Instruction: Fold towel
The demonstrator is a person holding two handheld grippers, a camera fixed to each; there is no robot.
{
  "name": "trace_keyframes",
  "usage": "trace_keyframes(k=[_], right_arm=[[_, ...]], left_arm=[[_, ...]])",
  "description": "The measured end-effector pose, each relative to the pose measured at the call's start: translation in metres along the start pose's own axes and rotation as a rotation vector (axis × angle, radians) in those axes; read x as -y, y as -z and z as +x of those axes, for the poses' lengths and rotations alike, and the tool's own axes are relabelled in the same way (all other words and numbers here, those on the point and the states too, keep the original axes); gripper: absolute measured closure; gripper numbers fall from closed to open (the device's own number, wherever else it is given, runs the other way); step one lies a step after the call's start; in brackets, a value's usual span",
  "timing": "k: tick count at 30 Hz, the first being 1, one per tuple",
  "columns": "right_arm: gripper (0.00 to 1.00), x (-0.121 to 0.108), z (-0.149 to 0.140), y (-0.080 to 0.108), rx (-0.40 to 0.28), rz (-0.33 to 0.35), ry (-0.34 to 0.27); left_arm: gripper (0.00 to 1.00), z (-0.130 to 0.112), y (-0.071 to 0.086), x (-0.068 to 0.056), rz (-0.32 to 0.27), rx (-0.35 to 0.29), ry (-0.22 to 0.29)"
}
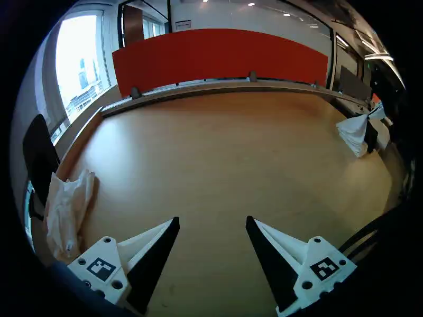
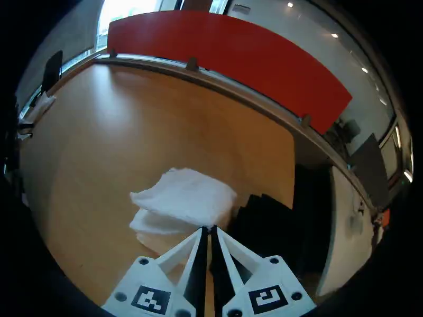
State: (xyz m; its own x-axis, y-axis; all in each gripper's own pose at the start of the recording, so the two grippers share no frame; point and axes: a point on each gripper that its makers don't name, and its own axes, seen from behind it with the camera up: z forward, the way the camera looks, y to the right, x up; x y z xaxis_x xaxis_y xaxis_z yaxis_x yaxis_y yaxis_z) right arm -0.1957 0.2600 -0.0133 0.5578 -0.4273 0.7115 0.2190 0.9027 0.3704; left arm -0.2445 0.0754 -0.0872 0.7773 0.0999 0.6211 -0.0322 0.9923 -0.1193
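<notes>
A folded white towel (image 2: pixel 182 201) lies on top of a small stack of white cloth near the right edge of the wooden table (image 2: pixel 106 132). My right gripper (image 2: pixel 209 230) is shut at this towel's near edge, and a thin bit of cloth seems pinched between the tips. In the left gripper view the same towel stack (image 1: pixel 354 133) sits far off at the table's right edge. My left gripper (image 1: pixel 212 224) hovers open over bare wood, with nothing between its fingers.
A crumpled clear plastic bag (image 1: pixel 67 208) lies at the table's left edge beside a dark chair (image 1: pixel 38 153). A red partition (image 1: pixel 219 58) runs along the far edge. Black flat objects (image 2: pixel 264 216) sit just right of the towel stack.
</notes>
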Motion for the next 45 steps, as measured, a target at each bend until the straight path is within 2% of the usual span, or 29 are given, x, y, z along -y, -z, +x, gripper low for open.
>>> trace_keyframes(k=[13,24,39,45], right_arm=[[0.96,0.001,-0.052,-0.012,0.083,-0.014,-0.069],[0.95,0.004,-0.085,-0.026,0.163,-0.013,-0.109],[0.96,0.009,-0.112,-0.041,0.245,-0.017,-0.142],[0.95,0.008,-0.120,-0.048,0.269,-0.040,-0.146]], left_arm=[[0.07,-0.002,0.003,-0.001,0.006,0.006,-0.017],[0.07,-0.003,0.005,0.001,0.013,0.009,-0.026],[0.07,-0.006,0.008,0.004,0.019,0.016,-0.029],[0.07,-0.007,0.009,0.006,0.023,0.019,-0.035]])
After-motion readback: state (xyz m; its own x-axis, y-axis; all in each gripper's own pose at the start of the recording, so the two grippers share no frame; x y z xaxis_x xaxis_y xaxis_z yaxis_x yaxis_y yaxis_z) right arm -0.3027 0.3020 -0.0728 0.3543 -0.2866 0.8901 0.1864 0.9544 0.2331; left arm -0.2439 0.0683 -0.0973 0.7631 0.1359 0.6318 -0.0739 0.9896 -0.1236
